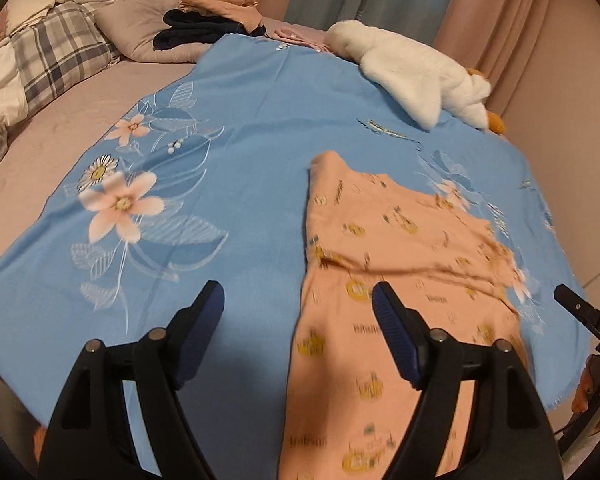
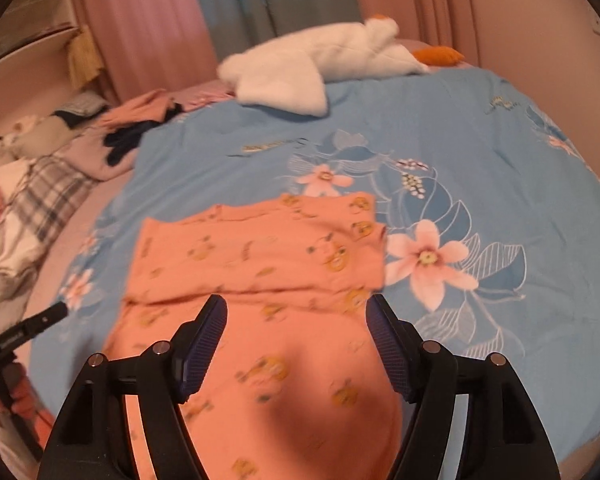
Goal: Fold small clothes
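Observation:
A small salmon-pink garment (image 1: 400,280) with yellow cartoon prints lies on a blue floral cloth (image 1: 240,120). Its far part is folded over the near part, with the fold edge running across it. It also shows in the right wrist view (image 2: 268,264). My left gripper (image 1: 298,300) is open and empty above the garment's left edge. My right gripper (image 2: 296,312) is open and empty above the near part of the garment. The tip of the right gripper shows at the right edge of the left wrist view (image 1: 580,308).
A white plush goose (image 1: 416,68) lies at the far edge of the blue cloth (image 2: 480,140); it also shows in the right wrist view (image 2: 320,64). A pile of dark and peach clothes (image 1: 212,20), a pillow (image 1: 140,28) and a plaid quilt (image 1: 52,56) lie far left. Curtains hang behind.

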Motion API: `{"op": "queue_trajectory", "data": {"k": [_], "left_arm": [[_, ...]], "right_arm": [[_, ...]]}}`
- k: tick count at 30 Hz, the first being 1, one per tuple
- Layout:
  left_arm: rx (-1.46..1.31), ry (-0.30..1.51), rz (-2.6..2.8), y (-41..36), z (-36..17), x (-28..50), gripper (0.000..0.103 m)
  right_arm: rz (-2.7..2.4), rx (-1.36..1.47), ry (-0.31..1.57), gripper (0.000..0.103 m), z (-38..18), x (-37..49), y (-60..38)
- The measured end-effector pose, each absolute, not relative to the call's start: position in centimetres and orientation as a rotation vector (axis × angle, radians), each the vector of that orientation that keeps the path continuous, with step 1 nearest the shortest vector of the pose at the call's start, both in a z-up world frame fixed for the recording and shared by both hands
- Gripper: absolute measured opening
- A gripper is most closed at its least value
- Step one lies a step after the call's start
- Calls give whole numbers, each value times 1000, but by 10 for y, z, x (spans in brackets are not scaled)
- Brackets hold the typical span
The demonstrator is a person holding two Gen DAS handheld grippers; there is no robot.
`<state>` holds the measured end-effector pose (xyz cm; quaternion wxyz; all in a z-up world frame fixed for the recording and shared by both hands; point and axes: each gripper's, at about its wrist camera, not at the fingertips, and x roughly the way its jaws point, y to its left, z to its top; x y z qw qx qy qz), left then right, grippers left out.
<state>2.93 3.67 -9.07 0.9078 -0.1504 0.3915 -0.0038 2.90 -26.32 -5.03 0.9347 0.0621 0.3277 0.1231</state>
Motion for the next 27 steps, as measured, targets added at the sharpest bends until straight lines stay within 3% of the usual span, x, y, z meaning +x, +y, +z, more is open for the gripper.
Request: {"op": "queue_trajectory", "data": {"k": [4,18,27], "left_arm": [[-376,821,-96,33,-105,2,83],[-406,939,-114,24,-166,-54,81],[-376,956,-140,20,-175,-72,81]], "right_arm": [[243,122,647,78,-54,13,-255],[220,83,787,78,-114,-48,-252],[164,166,871,78,-147,-60,-267]]}}
